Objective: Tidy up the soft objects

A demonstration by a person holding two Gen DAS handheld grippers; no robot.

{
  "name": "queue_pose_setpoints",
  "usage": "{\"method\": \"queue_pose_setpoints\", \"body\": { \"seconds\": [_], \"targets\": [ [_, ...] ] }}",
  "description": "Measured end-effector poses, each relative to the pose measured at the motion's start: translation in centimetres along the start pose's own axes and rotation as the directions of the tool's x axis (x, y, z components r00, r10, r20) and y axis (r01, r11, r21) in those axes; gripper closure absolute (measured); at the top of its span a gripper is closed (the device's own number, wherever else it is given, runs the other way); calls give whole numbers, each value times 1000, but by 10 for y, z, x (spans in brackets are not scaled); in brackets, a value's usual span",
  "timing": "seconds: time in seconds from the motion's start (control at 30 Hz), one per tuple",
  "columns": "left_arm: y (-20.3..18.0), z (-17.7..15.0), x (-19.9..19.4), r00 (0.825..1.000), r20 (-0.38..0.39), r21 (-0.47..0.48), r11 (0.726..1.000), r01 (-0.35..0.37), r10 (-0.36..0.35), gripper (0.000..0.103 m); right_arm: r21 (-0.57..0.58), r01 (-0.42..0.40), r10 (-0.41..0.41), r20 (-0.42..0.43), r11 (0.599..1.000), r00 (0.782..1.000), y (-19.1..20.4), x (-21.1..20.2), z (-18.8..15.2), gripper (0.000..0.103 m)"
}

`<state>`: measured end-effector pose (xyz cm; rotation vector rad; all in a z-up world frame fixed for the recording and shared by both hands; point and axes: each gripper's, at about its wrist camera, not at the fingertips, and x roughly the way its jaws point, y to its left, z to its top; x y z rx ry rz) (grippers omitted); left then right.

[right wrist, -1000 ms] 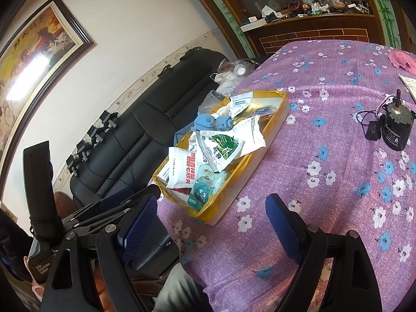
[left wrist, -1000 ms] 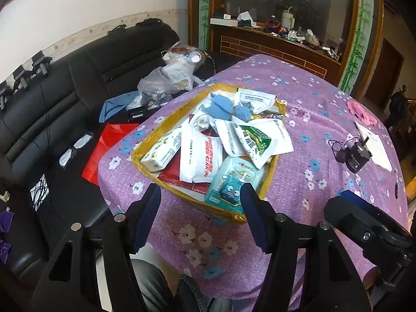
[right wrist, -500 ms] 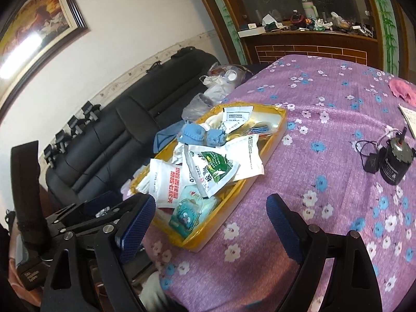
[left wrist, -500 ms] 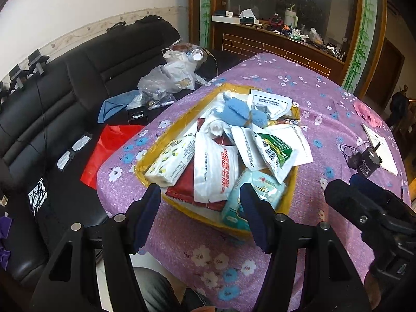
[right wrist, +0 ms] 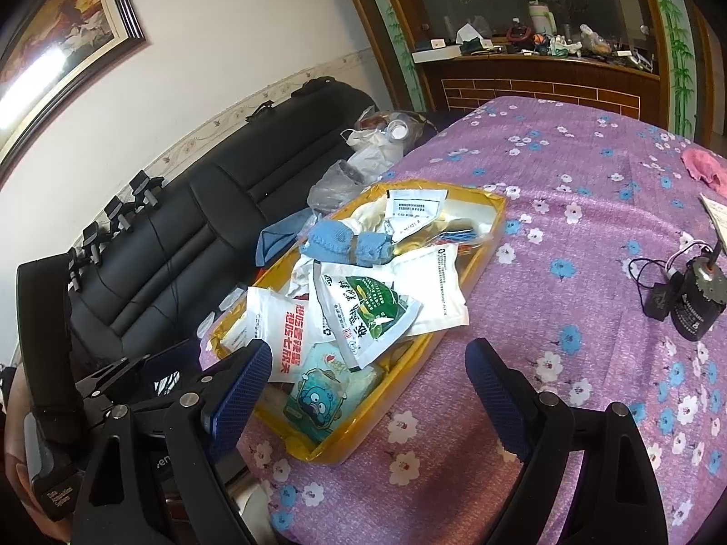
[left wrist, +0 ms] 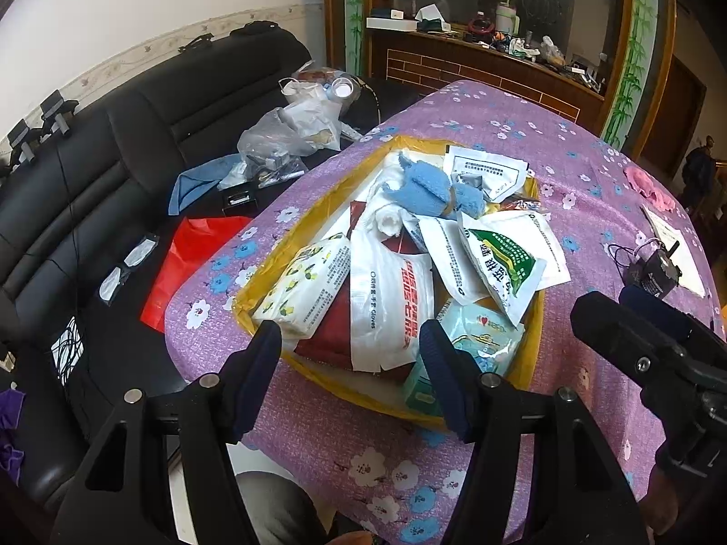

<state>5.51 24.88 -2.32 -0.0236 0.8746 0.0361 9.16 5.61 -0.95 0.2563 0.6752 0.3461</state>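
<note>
Left tool (left wrist: 350,363) spread wide, empty, poised over near rim of yellow tray (left wrist: 529,354), probably to pick first; right tool (right wrist: 368,386) likewise agape, empty; soft packets heaped in tray on bench (right wrist: 568,172): white pouch (left wrist: 386,299) marked "Gloves", floral tissue pack (left wrist: 304,290), green-printed sachet (left wrist: 500,268), blue cloth (left wrist: 422,190); other print illegible.

Yellow tray (left wrist: 535,331), heaped: blue knitted socks (left wrist: 427,190) at the far end; white packets overlapped mid-pile, one green-printed (left wrist: 500,268); floral tissue pack (left wrist: 309,286) and teal cartoon pack (right wrist: 327,390) laid nearest.
</note>
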Motion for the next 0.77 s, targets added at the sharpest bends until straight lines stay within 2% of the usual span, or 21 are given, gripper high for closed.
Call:
{"method": "queue_pose_setpoints", "body": {
  "seconds": [0.3,0.77],
  "targets": [
    [1,1,0,1000,1,8,1000,-21,21,40,-7,-9,9,-7,1000,1000,2,2,2,15],
    [-5,3,-4,1000,10,19,1000,-15,15,40,-17,-7,7,-4,1000,1000,4,0,0,15]
  ]
}}
